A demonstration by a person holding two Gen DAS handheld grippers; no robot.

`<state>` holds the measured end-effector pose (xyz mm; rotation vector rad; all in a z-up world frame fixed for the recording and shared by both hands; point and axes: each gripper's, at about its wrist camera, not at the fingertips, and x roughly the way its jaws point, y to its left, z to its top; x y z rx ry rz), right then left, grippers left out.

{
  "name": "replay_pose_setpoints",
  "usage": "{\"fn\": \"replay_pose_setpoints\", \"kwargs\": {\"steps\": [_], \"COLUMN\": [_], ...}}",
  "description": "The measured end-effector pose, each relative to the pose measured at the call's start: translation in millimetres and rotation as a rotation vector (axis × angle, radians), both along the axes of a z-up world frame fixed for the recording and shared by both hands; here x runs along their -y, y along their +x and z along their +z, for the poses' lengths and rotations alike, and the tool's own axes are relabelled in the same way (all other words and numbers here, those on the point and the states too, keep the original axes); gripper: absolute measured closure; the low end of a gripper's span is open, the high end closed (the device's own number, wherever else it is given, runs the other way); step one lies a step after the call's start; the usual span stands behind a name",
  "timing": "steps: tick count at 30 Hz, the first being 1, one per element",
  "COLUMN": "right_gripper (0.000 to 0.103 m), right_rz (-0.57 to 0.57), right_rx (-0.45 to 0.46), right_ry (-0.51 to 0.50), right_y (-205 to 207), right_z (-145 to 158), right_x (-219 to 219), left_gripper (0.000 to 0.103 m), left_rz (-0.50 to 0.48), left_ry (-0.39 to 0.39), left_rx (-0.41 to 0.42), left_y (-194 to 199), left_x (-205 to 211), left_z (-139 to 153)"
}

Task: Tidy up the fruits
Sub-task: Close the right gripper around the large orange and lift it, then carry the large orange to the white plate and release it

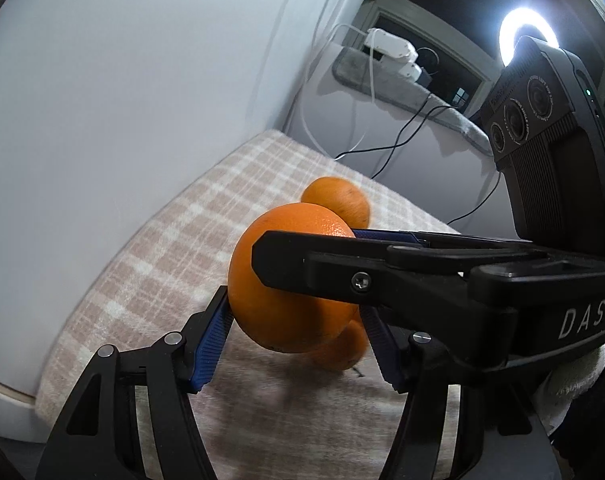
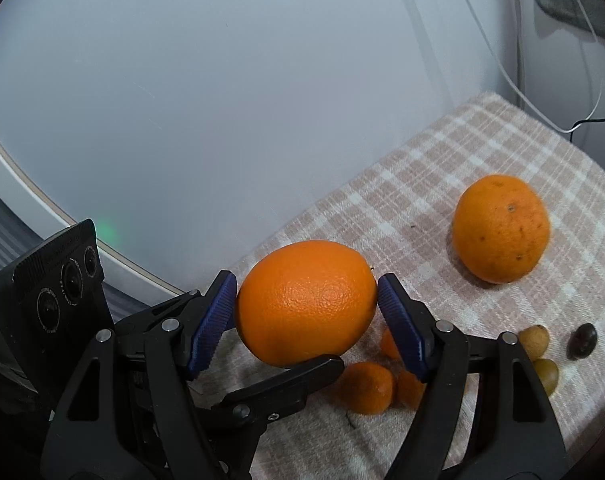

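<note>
One large orange [image 2: 306, 304] hangs above the checked cloth [image 2: 422, 184], held by both grippers at once. My right gripper [image 2: 307, 308] is shut on it, with a blue pad pressed on each side. My left gripper [image 1: 294, 320] grips the same orange [image 1: 278, 280] from another side, its pads against the peel. In the left wrist view a black finger of the right gripper [image 1: 322, 268] crosses in front of the orange. A finger of the left gripper [image 2: 298, 376] shows under the fruit in the right wrist view. A second large orange [image 2: 500, 228] lies on the cloth.
Small mandarins [image 2: 366, 388] lie on the cloth below the held orange. Two small yellow-green fruits [image 2: 534, 340] and a dark one [image 2: 581, 340] lie to their right. A white wall stands close on the left. Cables, a power strip [image 1: 390, 50] and a ring light [image 1: 518, 36] are behind.
</note>
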<state>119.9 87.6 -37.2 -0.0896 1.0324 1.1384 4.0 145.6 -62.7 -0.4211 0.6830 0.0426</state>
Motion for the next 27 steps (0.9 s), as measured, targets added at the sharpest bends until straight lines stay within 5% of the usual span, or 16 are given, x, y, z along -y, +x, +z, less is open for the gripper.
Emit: {"fn": "replay_pose_setpoints", "kwargs": {"steps": [11, 27], "right_gripper": [0.027, 0.027], "right_rz": [-0.092, -0.330], "right_rx": [0.058, 0.073], "right_ry": [0.032, 0.035], "right_y": [-11, -13], "right_z": [29, 31], "right_x": [56, 192], "left_gripper": [0.039, 0.039], "left_rz": [-0.099, -0.346], "left_ry": [0.026, 0.034], "left_rx": [0.043, 0.042], "left_y": [6, 38], "left_x": [49, 156], "left_z": [25, 26]}}
